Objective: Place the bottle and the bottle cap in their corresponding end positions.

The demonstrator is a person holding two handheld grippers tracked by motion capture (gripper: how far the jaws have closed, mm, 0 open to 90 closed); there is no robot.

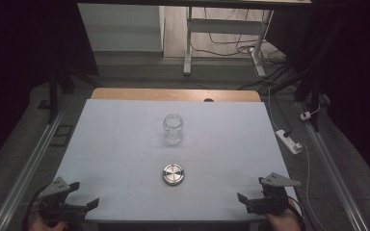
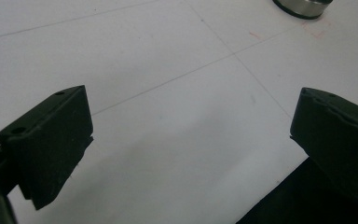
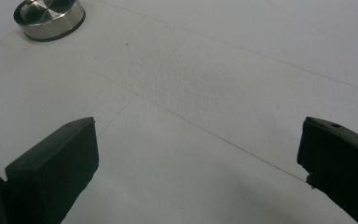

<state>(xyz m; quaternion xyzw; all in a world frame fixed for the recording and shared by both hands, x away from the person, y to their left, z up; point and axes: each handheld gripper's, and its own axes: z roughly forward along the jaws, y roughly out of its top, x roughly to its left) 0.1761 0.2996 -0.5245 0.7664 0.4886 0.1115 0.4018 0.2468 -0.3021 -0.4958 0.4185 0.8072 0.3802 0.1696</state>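
While both tongs, left (image 1: 79,195) and right (image 1: 250,188), wait agape at the tabletop's (image 1: 115,139) near corners, nothing's begun; next likely means reaching for the metal lid (image 1: 174,174) or glass jar (image 1: 172,128).

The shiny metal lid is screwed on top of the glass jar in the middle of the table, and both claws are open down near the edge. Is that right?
Not quite. The metal lid is off the glass jar: in the high view it lies flat on the table, apart from the jar and nearer the person. The rest holds: the left claw and right claw are both open near the front edge.
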